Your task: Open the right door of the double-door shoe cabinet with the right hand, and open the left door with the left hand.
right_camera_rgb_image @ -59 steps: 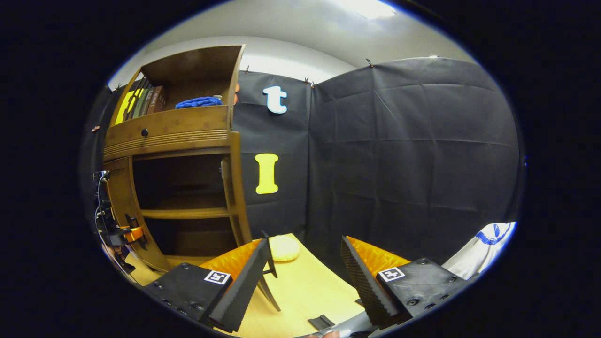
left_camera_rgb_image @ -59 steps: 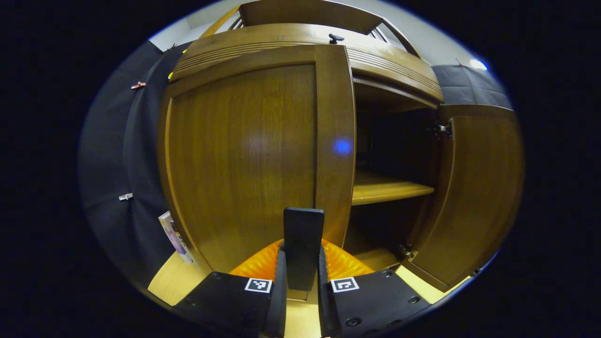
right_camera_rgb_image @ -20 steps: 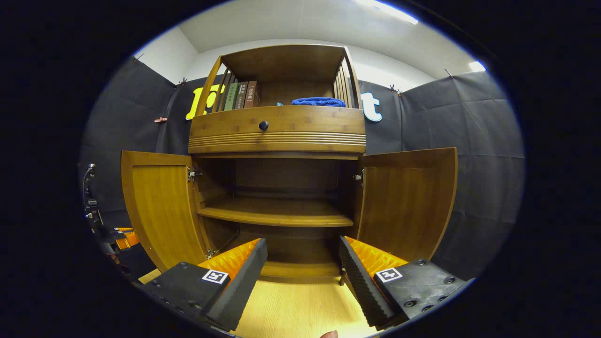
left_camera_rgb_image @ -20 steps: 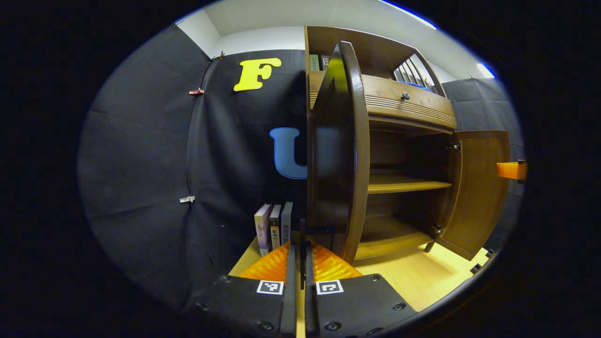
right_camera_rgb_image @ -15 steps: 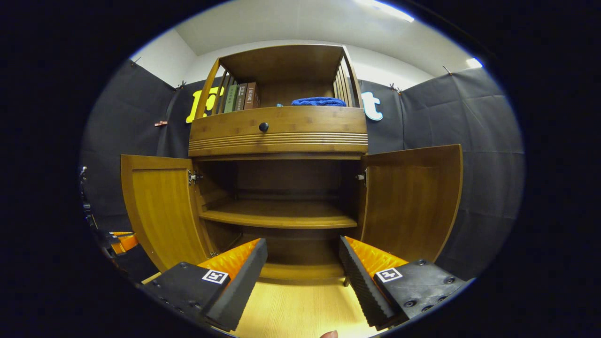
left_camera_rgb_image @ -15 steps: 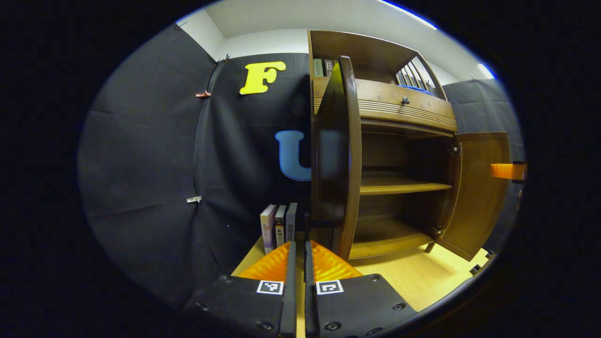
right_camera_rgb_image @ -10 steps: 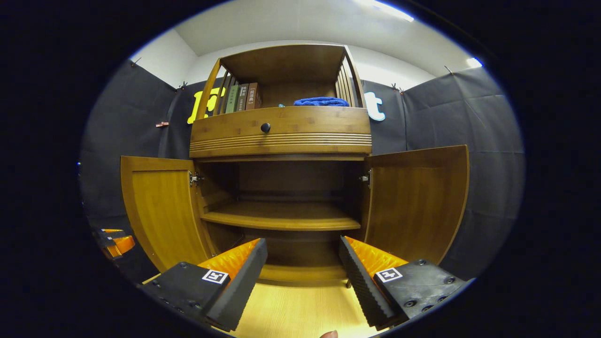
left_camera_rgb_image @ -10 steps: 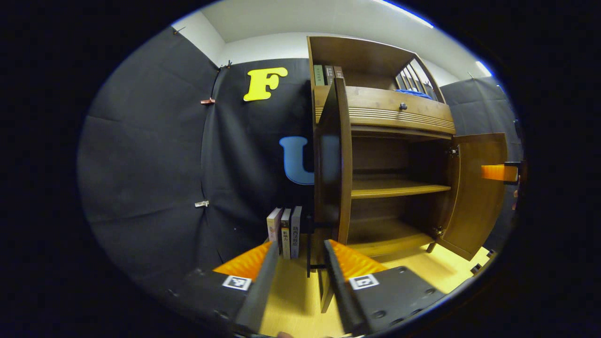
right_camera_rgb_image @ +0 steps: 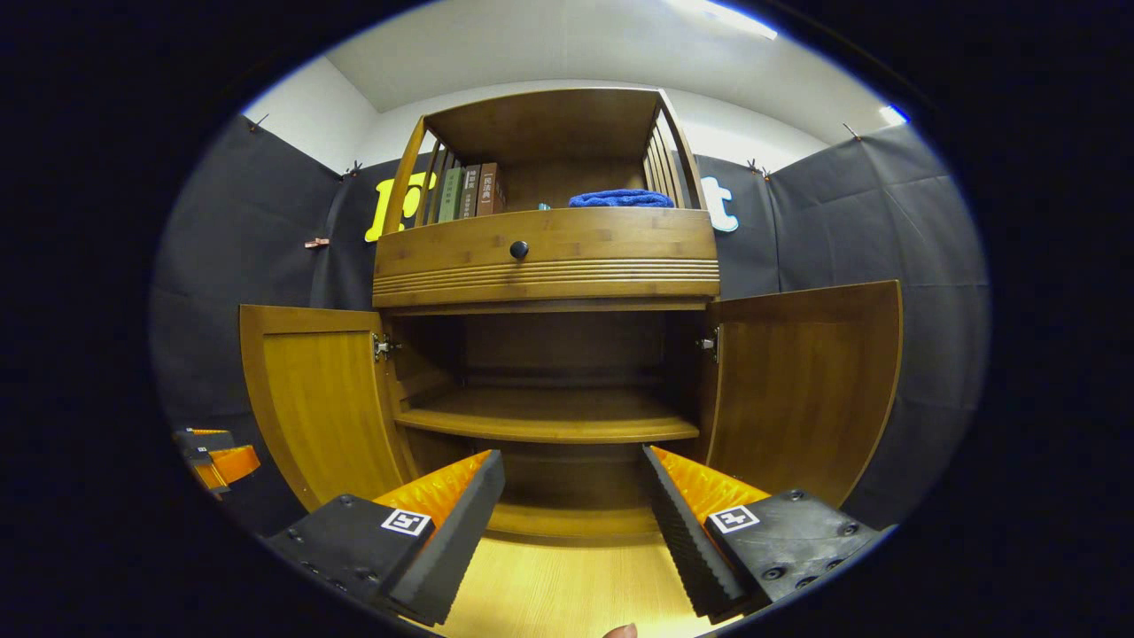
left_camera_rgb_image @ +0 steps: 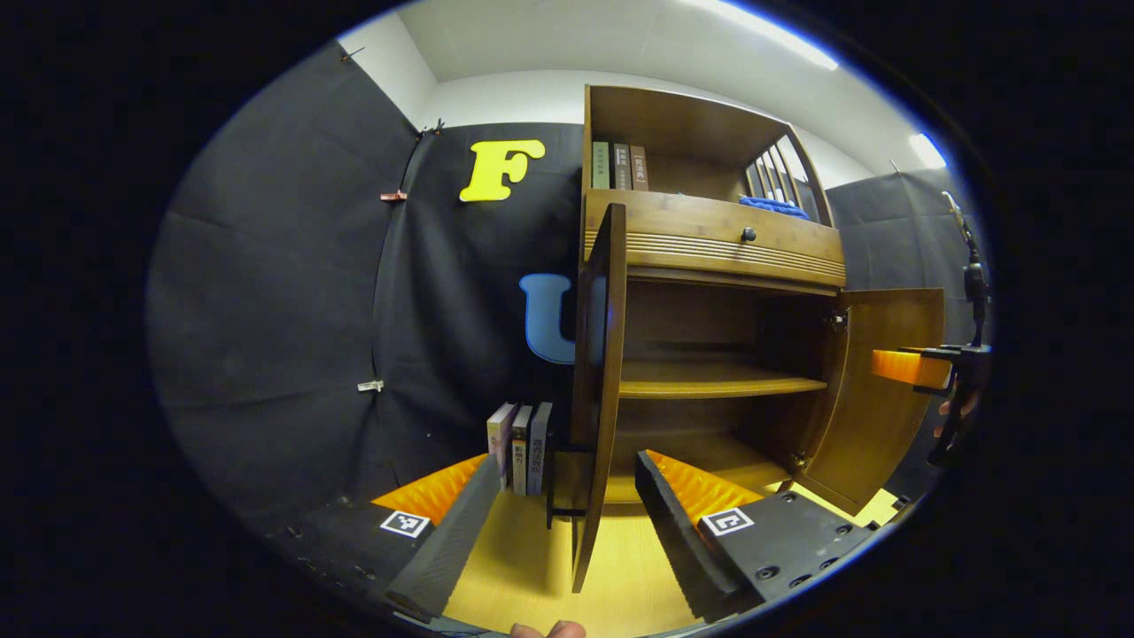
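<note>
The wooden shoe cabinet (right_camera_rgb_image: 545,266) stands with both doors swung wide. In the right gripper view the left door (right_camera_rgb_image: 323,416) and the right door (right_camera_rgb_image: 802,390) flank the bare inner shelf (right_camera_rgb_image: 549,421). My right gripper (right_camera_rgb_image: 571,523) is open, facing the cabinet's middle and holding nothing. In the left gripper view the left door (left_camera_rgb_image: 598,381) is seen edge-on, with its black handle (left_camera_rgb_image: 554,478) on the outer face. My left gripper (left_camera_rgb_image: 563,532) is open, its fingers apart on either side of the door's edge and touching nothing. The right door (left_camera_rgb_image: 873,390) hangs open farther off.
The cabinet has a drawer with a black knob (right_camera_rgb_image: 519,250); above it are books (right_camera_rgb_image: 469,190) and a blue cloth (right_camera_rgb_image: 620,198). More books (left_camera_rgb_image: 518,447) stand on the pale wooden table (left_camera_rgb_image: 620,585) left of the cabinet. The other gripper (left_camera_rgb_image: 912,368) is at the right, by the right door.
My left gripper has opened, let go of the left door's handle and drawn back a little. The left door stayed wide open. The right gripper stayed open and barely shifted.
</note>
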### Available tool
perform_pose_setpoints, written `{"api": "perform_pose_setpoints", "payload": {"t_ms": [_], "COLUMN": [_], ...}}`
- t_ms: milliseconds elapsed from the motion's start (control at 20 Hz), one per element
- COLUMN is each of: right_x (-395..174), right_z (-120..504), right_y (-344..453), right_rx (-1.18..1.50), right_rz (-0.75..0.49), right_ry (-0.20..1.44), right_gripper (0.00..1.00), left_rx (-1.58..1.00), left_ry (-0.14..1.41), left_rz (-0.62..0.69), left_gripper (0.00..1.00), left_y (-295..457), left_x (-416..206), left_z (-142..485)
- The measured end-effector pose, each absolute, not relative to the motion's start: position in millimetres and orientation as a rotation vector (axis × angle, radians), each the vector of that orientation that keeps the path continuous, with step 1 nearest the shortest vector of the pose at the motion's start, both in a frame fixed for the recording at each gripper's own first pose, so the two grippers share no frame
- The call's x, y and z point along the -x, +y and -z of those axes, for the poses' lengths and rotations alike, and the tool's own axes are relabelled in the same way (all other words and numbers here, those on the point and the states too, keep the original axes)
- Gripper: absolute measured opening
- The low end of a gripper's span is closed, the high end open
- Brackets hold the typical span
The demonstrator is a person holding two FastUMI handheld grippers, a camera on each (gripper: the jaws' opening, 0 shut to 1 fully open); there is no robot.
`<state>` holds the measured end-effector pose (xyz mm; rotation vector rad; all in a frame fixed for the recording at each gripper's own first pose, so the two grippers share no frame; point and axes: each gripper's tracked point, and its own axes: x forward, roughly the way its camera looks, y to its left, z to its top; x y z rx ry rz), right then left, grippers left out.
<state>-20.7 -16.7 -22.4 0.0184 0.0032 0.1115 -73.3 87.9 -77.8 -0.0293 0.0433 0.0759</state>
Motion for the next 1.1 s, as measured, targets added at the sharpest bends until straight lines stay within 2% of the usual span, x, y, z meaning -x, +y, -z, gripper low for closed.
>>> {"api": "perform_pose_setpoints", "payload": {"t_ms": [200, 300, 350, 550, 1100], "right_x": [23.6, 21.3, 20.3, 22.9, 22.1], "right_z": [20.1, 20.6, 17.6, 12.0, 10.9], "right_y": [-16.3, -16.5, -12.8, 3.0, -6.7], "right_rx": [-0.01, 0.006, 0.008, -0.002, 0.003], "right_rz": [-0.105, -0.095, -0.101, -0.137, -0.122], "right_ry": [-0.003, 0.004, -0.005, -0.02, -0.027], "right_gripper": [0.96, 1.0, 0.96, 0.97, 0.96], "left_rx": [0.025, 0.055, 0.059, 0.022, 0.034], "left_ry": [0.02, 0.007, 0.01, 0.007, 0.003], "left_rz": [-0.073, -0.064, -0.066, -0.061, -0.047], "left_gripper": [0.95, 0.96, 0.94, 0.94, 0.95], "left_y": [84.8, 81.3, 82.3, 79.0, 65.4], "left_x": [71.5, 72.3, 71.6, 66.0, 63.9], "left_z": [67.7, 64.7, 64.4, 56.6, 55.4]}}
